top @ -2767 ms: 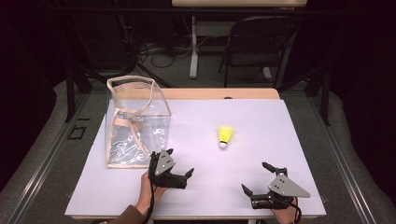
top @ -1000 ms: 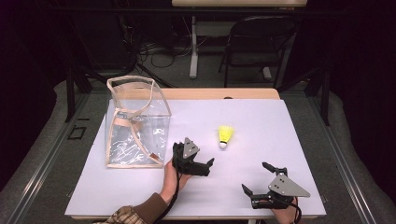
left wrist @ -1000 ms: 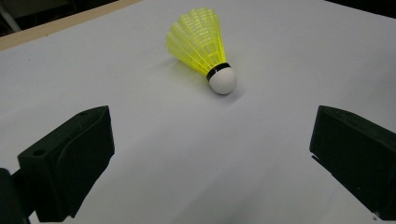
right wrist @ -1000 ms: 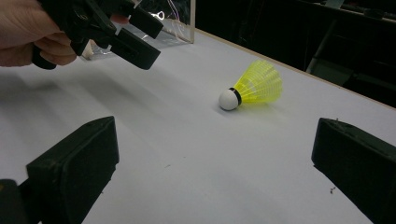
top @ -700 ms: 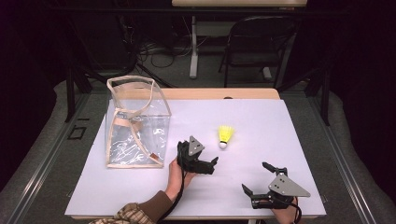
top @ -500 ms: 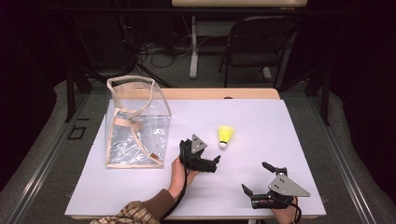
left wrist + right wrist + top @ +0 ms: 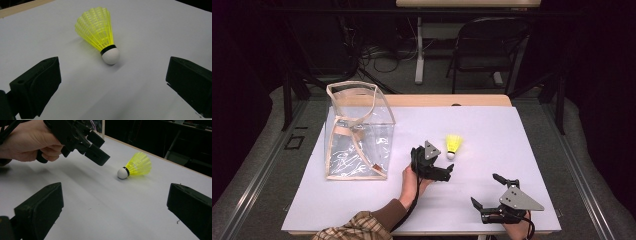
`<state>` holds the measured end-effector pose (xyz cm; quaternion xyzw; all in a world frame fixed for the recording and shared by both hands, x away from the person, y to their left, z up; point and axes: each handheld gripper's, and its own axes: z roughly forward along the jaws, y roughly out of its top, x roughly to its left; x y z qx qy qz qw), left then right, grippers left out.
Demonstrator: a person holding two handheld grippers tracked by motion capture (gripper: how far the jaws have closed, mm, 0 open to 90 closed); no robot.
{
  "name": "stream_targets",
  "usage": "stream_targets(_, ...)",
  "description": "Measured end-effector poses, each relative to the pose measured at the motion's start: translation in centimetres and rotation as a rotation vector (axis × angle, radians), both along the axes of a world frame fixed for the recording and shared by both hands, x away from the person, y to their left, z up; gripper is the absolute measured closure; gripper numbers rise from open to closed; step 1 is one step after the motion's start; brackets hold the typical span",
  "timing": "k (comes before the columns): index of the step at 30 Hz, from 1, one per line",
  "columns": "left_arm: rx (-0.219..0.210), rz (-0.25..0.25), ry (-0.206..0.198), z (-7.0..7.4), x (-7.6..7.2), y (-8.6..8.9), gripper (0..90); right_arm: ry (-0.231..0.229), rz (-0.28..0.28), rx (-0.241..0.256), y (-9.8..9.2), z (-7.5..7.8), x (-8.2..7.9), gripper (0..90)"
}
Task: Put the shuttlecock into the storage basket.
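The left gripper [image 7: 446, 172] is held spread just near of the yellow shuttlecock [image 7: 453, 146]; the right gripper [image 7: 488, 194] is spread, well apart.

From my high view the white table [image 7: 512, 135] is brightly and evenly lit from overhead, while everything around it drops into near black. The picture there is a little soft, with fine detail smeared. The clear bag [image 7: 358, 131] catches pale glints on its creased plastic. In my left gripper view the yellow shuttlecock [image 7: 100, 33], just ahead of the jaws, is sharp and throws a faint soft shadow; the jaws themselves are dark and blurred at the bottom corners. My right gripper view shows mild grain, blurred near jaws and a dim background.
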<state>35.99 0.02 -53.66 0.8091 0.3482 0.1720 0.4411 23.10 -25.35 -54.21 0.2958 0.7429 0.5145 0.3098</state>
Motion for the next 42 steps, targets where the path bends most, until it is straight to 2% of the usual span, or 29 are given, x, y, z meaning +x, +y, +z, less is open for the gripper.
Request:
stream_targets(17, 0.012, 0.013, 0.033, 0.3, 1.4, -1.5, 2.4, -0.001, 0.002, -0.002, 0.0, 0.0, 0.0, 0.1)
stream_targets(20, 0.021, 0.019, 0.051, 0.4, 1.9, -1.8, 3.8, 0.0, 0.002, -0.002, 0.0, 0.0, 0.0, 0.1)
stream_targets(33, 0.045, 0.038, 0.065, 0.5, 3.3, -2.7, 5.2, -0.001, 0.002, 0.0, 0.0, 0.0, 0.0, 0.1)
stream_targets(42, 0.07, 0.042, 0.098, 0.4, 4.1, -3.5, 5.9, 0.0, 0.002, -0.001, 0.0, 0.0, 0.0, 0.1)
